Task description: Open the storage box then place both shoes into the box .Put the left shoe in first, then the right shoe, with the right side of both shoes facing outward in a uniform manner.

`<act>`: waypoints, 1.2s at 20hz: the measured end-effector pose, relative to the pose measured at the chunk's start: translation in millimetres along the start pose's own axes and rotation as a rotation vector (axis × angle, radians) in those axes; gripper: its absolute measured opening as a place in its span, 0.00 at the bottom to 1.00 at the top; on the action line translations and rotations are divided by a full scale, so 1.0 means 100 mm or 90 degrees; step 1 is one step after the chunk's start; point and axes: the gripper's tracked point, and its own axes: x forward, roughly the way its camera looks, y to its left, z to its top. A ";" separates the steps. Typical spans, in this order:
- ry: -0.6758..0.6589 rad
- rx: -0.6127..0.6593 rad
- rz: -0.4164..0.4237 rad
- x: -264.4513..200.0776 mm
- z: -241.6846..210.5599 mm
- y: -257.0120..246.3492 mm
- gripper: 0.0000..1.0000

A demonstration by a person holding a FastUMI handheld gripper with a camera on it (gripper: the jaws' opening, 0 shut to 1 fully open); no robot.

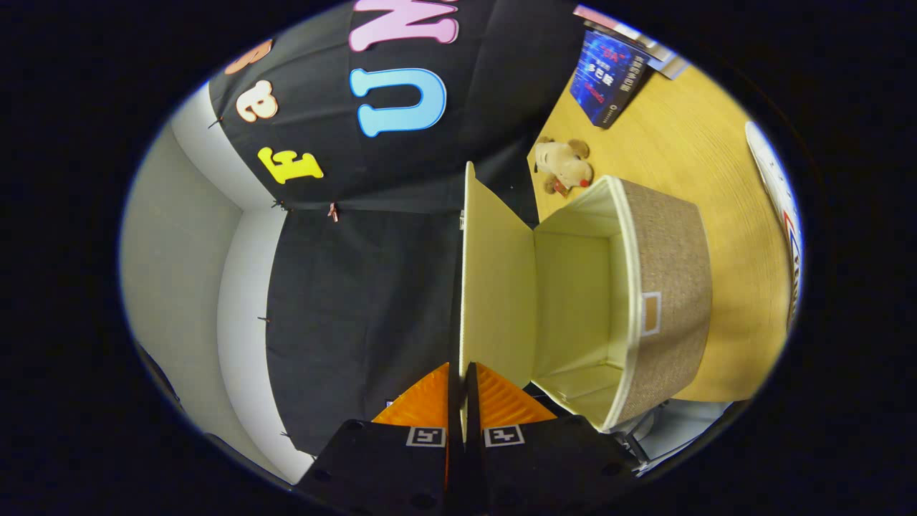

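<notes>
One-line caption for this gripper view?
Tool shut on the storage box's lid, holding it open; empty box on wooden table, plush toy beyond.

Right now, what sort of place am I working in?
Probably a staged recording booth, not a home: black cloth wall, a wooden table with a plush dog and book. The gripper is shut on the storage box lid.
</notes>
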 end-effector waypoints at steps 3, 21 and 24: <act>0.009 -0.037 -0.004 0.32 -0.04 0.33 0.05; 0.115 -0.118 -0.083 2.55 -0.59 0.39 0.09; 0.105 -0.172 -0.135 2.58 -0.50 0.14 0.19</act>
